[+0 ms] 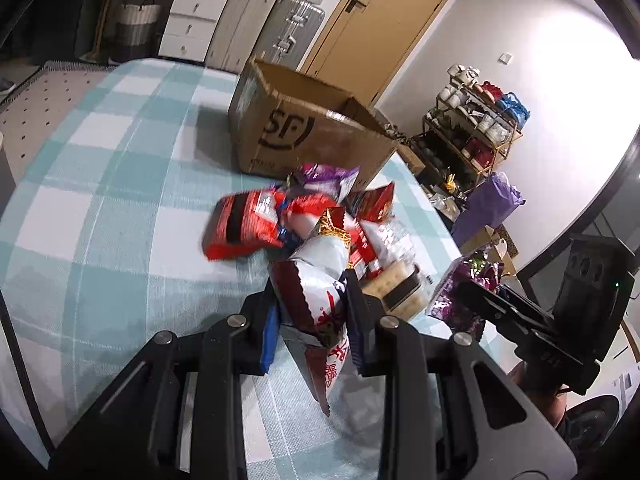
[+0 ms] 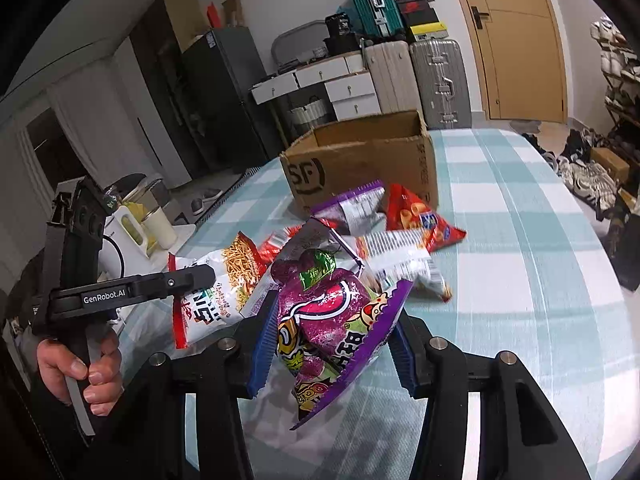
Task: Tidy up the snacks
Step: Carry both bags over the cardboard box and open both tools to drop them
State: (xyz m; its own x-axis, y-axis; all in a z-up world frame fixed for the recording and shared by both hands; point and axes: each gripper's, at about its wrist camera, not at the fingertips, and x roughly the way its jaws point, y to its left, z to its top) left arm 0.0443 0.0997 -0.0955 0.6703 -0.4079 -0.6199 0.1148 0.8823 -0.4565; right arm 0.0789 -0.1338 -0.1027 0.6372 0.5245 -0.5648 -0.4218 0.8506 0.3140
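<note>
My left gripper (image 1: 312, 316) is shut on a white and red snack bag (image 1: 320, 272), held just above the checked tablecloth (image 1: 100, 200). From the right wrist view, that left gripper (image 2: 200, 280) pinches the same white bag (image 2: 228, 276), which shows noodle sticks. My right gripper (image 2: 332, 340) is shut on a purple snack bag (image 2: 328, 312), also lifted off the table. It appears at the right edge of the left view as the right gripper (image 1: 466, 294) with the purple bag (image 1: 456, 284). More snack bags (image 1: 248, 224) lie in a pile before an open cardboard box (image 1: 304, 132) (image 2: 360, 160).
A red triangular bag (image 2: 420, 216) and a purple-silver bag (image 2: 352, 204) lie next to the box. A kettle and cups (image 2: 132, 228) stand off the table's left side. Suitcases (image 2: 436, 76) and drawers line the back wall. A shoe rack (image 1: 476, 128) stands to the right.
</note>
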